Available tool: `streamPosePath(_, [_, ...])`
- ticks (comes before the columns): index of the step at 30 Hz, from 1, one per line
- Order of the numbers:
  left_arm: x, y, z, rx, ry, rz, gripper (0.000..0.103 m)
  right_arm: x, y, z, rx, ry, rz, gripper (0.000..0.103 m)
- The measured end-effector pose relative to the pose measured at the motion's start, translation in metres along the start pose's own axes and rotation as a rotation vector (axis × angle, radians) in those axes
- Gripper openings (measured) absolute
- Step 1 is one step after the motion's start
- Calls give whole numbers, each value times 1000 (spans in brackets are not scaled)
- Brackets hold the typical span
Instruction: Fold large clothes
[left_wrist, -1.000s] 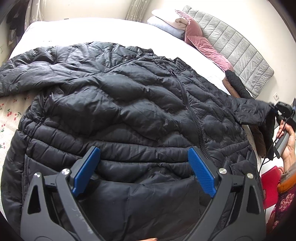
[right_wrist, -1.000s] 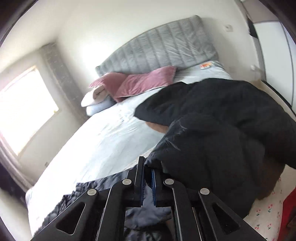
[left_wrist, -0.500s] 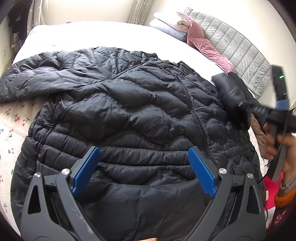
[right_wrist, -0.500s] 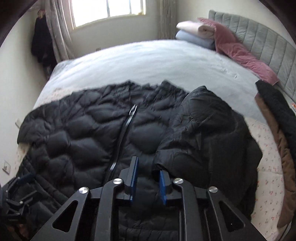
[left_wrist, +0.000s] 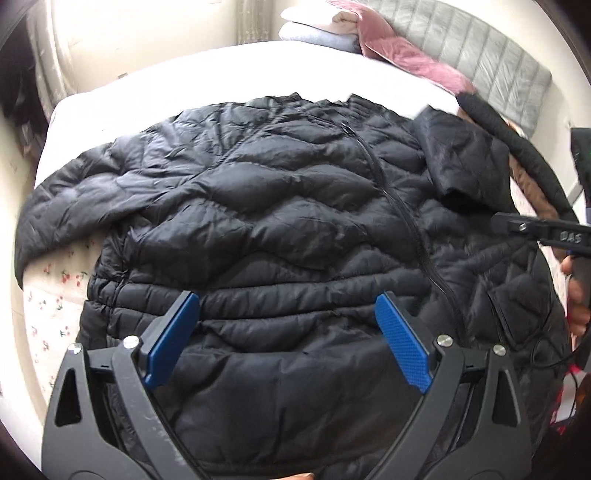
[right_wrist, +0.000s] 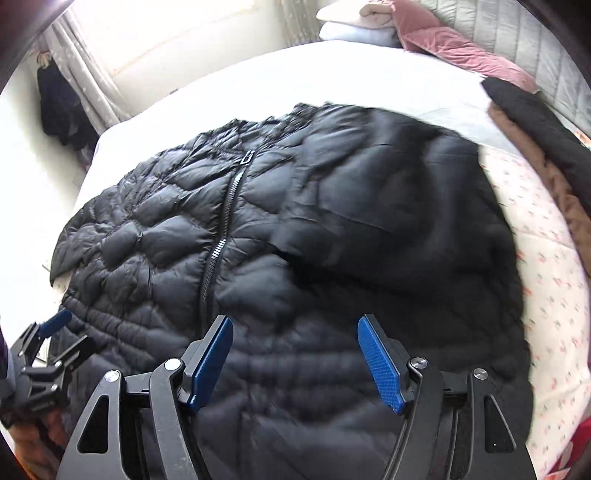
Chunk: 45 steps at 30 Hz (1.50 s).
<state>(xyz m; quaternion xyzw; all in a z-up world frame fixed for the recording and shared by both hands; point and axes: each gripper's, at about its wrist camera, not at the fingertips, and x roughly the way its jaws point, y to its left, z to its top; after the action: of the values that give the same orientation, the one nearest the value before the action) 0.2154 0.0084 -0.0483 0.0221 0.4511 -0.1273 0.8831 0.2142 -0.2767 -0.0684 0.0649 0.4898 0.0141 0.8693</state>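
Observation:
A large black quilted puffer jacket (left_wrist: 280, 229) lies front up on the bed, zipped, with its zipper (right_wrist: 221, 236) running down the middle. Its right sleeve (right_wrist: 388, 206) is folded in over the chest; it also shows in the left wrist view (left_wrist: 461, 162). Its left sleeve (left_wrist: 81, 199) stretches out to the left. My left gripper (left_wrist: 288, 339) is open and empty over the jacket's hem. My right gripper (right_wrist: 295, 362) is open and empty over the lower right front; it also shows at the right edge of the left wrist view (left_wrist: 535, 232).
The bed has a white sheet (left_wrist: 207, 77) and a floral cover (right_wrist: 546, 266). Pink pillows (right_wrist: 458, 48) and folded bedding (right_wrist: 362, 22) lie by the grey headboard (left_wrist: 491, 62). Black and brown clothes (right_wrist: 546, 140) lie at the right. Curtains and a window stand behind.
My right gripper carried the right sleeve over the jacket's chest, opened and let it go. It has drawn back toward the hem. My left gripper stayed open over the hem.

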Motion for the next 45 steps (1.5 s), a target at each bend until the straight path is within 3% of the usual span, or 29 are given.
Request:
streamPosePath(6, [-9, -60, 20, 163, 63, -25, 96, -50, -63, -19, 144, -117, -2, 73])
streamPosePath(11, [-5, -132, 45, 349, 20, -32, 96, -63, -107, -25, 236, -148, 1, 73])
streamPosePath(14, [9, -179, 60, 424, -22, -35, 96, -64, -129, -28, 314, -189, 69, 73])
streamPosePath(18, [37, -229, 78, 437, -38, -93, 96, -57, -148, -31, 332, -174, -45, 73])
streamPosePath(24, [81, -280, 104, 376, -13, -144, 96, -56, -178, -35, 423, -177, -13, 73])
streamPosePath(25, [89, -285, 106, 363, -2, -142, 95, -55, -179, -35, 426, -173, -10, 73])
streamPosePath(26, [96, -288, 108, 351, 7, -130, 83, -54, -178, -35, 426, -168, -5, 73])
streamPosePath(27, [101, -289, 109, 342, 12, -112, 71, -53, -177, -35, 421, -164, 1, 73])
streamPosePath(28, [104, -287, 112, 334, 15, -86, 41, -54, -176, -36, 415, -162, 5, 73])
streamPosePath(29, [103, -281, 115, 312, 17, -82, 22, -53, -175, -35, 408, -160, 7, 73])
streamPosePath(32, [81, -238, 129, 163, -29, -167, 15, -53, -174, -36, 401, -159, 5, 73])
streamPosePath(36, [51, -168, 137, 36, -93, -158, 17, -54, -172, -35, 407, -160, 4, 73])
streamPosePath(37, [47, -150, 138, 10, -89, -140, 25, -54, -170, -35, 400, -159, 3, 73])
streamPosePath(40, [39, -95, 133, -64, -94, -96, 66, -53, -167, -33, 380, -160, -2, 73])
streamPosePath(45, [39, -22, 115, -229, -119, -120, 69, -56, -171, -31, 388, -195, -32, 73])
